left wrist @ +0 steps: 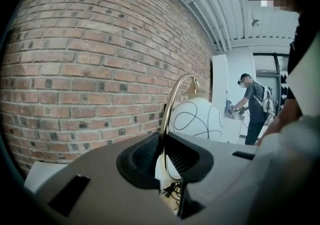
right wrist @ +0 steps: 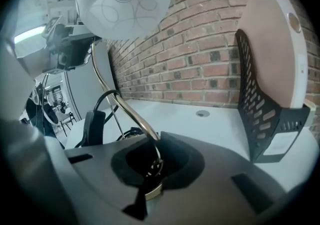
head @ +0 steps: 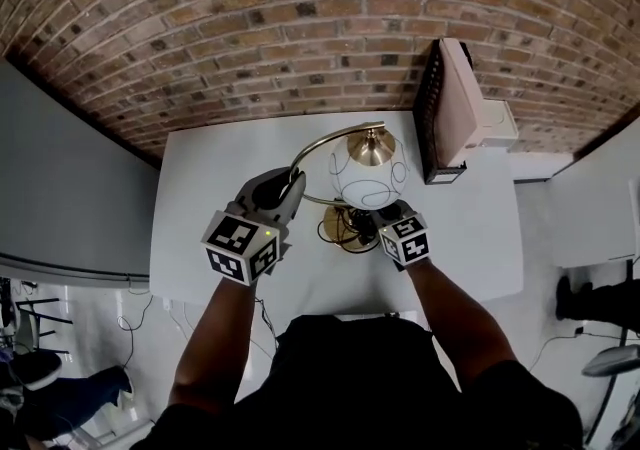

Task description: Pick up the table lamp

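While my left gripper (left wrist: 162, 151) is clamping the table lamp (head: 372, 146) high on its slick, stiff brass arm (left wrist: 170, 104) and my right gripper (right wrist: 155, 161) is pinching it low by the base (head: 345, 228), I am minding the top-heavy, probably glass globe (head: 365, 181), toward the back edge of the table (head: 200, 238).

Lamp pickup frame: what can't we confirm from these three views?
- Lamp base: head view, mostly under the shade and right gripper; whether it has left the table is unclear.
- Cord: tangled by the base in head view; in the right gripper view the gripper's own body hides where it runs.
- Panel in the rack: top cut off by the right gripper view's edge.
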`<state>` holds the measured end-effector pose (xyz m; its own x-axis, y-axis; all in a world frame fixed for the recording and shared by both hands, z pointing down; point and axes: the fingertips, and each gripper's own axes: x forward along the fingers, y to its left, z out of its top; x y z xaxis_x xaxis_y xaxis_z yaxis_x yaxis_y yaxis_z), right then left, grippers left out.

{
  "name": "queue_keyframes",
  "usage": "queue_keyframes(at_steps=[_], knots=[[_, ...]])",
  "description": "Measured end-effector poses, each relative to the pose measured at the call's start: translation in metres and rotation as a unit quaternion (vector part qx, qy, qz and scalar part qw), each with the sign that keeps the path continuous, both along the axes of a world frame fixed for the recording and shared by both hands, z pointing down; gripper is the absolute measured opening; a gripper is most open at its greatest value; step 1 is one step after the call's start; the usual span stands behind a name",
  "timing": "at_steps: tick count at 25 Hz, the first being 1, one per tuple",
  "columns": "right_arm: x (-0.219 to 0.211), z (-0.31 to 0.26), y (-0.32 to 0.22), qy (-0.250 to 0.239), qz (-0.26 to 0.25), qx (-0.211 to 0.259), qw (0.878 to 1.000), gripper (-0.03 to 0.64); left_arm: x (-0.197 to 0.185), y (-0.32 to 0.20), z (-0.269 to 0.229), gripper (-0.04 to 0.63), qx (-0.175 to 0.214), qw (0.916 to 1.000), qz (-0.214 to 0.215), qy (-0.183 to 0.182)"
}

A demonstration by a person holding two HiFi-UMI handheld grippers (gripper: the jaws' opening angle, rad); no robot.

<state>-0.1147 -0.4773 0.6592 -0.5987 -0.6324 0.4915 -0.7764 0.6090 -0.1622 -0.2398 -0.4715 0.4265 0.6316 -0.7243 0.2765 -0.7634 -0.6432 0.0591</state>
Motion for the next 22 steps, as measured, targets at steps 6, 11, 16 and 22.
queue_keyframes(at_steps=[6, 11, 16, 22], knots=[[0.006, -0.057, 0.012, 0.003, -0.001, 0.022, 1.000, 0.017, 0.008, 0.009, -0.055, 0.043, 0.033, 0.9988, 0.037, 0.010], [0.012, -0.112, 0.030, 0.002, -0.009, 0.050, 0.999, 0.017, 0.005, 0.020, -0.102, 0.043, 0.047, 0.9970, 0.046, 0.040], [0.013, -0.144, 0.054, 0.001, -0.020, 0.070, 0.997, 0.011, 0.002, 0.033, -0.127, 0.041, 0.047, 0.9950, 0.071, 0.053], [0.011, -0.152, 0.072, -0.005, -0.024, 0.076, 0.997, 0.006, 0.002, 0.043, -0.132, 0.041, 0.048, 0.9941, 0.081, 0.054]])
